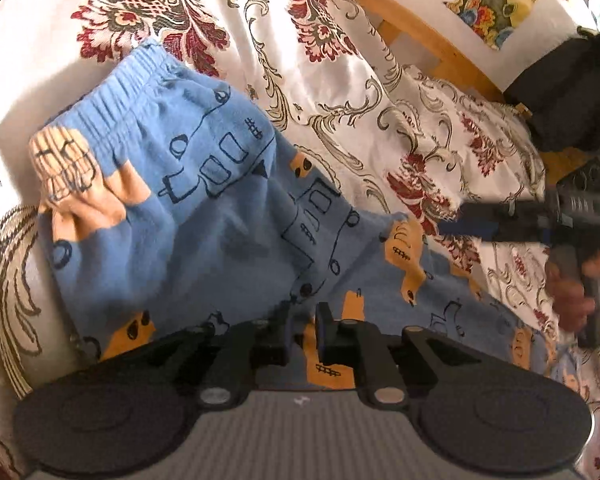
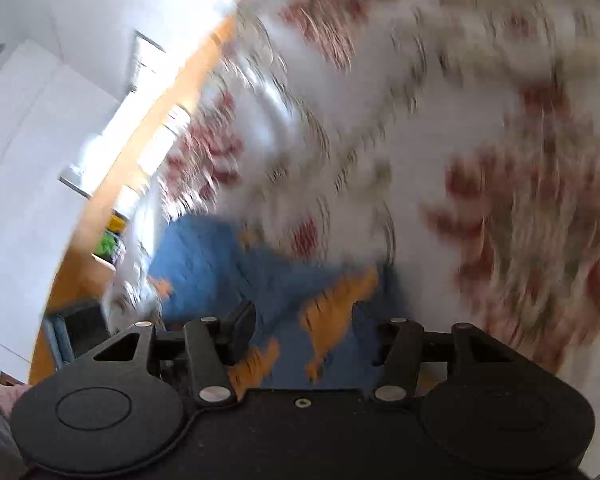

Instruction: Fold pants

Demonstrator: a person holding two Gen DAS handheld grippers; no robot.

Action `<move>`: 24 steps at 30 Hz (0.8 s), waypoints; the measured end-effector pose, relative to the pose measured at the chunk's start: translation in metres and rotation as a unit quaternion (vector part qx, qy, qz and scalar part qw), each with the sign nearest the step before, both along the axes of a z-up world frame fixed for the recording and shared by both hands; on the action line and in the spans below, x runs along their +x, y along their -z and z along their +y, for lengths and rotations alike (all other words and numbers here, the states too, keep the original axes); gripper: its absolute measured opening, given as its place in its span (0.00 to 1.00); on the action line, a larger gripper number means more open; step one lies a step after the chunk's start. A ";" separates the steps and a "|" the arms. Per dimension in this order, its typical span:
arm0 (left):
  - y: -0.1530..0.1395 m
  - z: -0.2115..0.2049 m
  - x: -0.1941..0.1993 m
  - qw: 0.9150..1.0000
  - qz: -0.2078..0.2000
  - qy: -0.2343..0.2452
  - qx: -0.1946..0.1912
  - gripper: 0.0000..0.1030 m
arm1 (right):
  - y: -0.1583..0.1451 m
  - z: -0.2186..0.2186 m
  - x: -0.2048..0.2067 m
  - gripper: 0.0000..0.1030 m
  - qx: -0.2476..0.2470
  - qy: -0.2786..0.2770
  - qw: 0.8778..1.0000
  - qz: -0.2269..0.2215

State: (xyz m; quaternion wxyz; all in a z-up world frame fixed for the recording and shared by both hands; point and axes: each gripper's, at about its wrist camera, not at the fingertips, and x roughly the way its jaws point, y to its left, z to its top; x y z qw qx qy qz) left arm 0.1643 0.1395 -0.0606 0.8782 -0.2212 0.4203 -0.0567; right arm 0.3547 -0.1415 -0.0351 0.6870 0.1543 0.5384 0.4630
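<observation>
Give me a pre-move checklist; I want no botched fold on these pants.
1. Pants lie flat on the bedspread: not ok, cloth bunched near the waistband.
2. Left gripper shut on pants: cannot tell; fingers close together over the cloth.
3. Right gripper open: ok, fingers apart over the pants.
4. Right view sharp: not ok, blurred.
5. Bedspread free for folding: ok.

A bed holds everything here. It has a white bedspread (image 1: 332, 60) with big red flowers and grey curly swirls on it. A light wooden bed frame (image 1: 432, 40) runs along the far edge. Small blue pants (image 1: 188, 216) with orange patches and black drawings lie spread out right on the bedspread, waistband at the top.
</observation>
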 end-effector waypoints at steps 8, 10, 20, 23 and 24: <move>-0.011 0.016 -0.016 0.998 0.015 -0.038 0.049 0.13 | -0.035 -0.082 -0.037 0.60 -0.076 0.173 0.971 -0.149; -0.018 0.018 -0.021 0.995 0.025 -0.055 0.076 0.15 | -0.049 -0.100 -0.074 0.67 -0.067 0.186 0.967 -0.163; -0.038 -0.075 -0.034 0.958 0.015 0.005 0.286 0.90 | -0.026 -0.215 -0.280 0.83 -0.181 0.453 0.865 -0.116; -0.019 -0.100 -0.034 0.930 0.052 0.000 0.363 0.89 | -0.049 -0.235 -0.315 0.96 -0.212 0.520 0.816 -0.139; -0.021 -0.101 -0.037 0.933 0.048 -0.016 0.356 0.89 | -0.053 -0.237 -0.327 0.97 -0.212 0.533 0.805 -0.154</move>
